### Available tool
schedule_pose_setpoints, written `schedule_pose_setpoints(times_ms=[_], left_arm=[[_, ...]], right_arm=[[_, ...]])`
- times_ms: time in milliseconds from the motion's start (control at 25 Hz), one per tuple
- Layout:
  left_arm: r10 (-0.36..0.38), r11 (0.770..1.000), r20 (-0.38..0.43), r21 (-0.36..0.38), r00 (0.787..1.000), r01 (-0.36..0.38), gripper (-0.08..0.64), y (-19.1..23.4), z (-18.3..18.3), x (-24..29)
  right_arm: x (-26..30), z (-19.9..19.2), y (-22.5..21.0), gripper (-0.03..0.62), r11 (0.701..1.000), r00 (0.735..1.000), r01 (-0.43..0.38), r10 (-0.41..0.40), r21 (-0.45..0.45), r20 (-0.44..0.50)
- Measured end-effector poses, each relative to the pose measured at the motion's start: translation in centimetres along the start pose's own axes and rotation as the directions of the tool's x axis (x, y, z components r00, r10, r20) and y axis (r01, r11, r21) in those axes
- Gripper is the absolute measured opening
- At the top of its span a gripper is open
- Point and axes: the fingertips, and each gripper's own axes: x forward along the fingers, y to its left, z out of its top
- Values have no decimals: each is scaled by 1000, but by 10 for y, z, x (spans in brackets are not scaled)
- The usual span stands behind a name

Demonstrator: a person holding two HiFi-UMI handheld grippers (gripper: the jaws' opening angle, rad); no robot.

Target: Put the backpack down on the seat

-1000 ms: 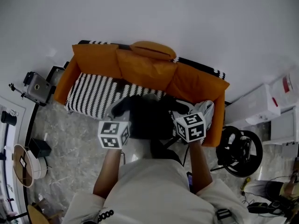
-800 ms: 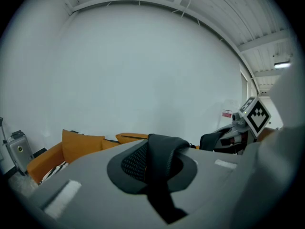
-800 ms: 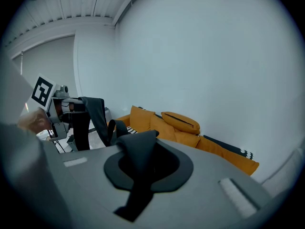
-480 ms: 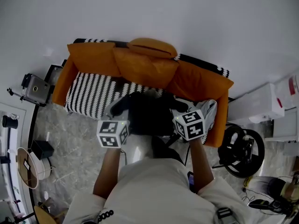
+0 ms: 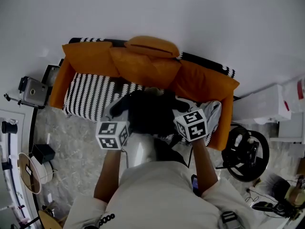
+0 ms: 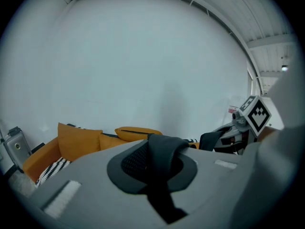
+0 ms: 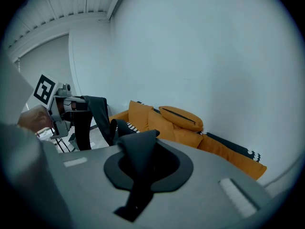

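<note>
Gripping the black backpack [image 5: 150,111] by its straps [image 7: 137,200] with left gripper [image 6: 161,149] and right gripper [image 7: 141,154], jaws clenched. Holding it over the sofa's striped seat [image 5: 90,97].

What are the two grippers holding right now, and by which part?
The black backpack: the left gripper is shut on one of its straps, the right gripper on another.

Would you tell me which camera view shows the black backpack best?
The head view: it shows the backpack's whole dark body against the sofa. The left gripper view shows only a strap pinched in its jaws; the right gripper view, another strap.
</note>
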Motion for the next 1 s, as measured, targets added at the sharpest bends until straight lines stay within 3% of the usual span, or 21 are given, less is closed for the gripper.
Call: schedule_pose_setpoints(times_ms=[1000], left_arm=[[-23, 1000, -110, -10, 994, 22, 29, 26, -4, 111]], right_arm=[[81, 6, -71, 15, 997, 994, 4, 3, 72, -108]])
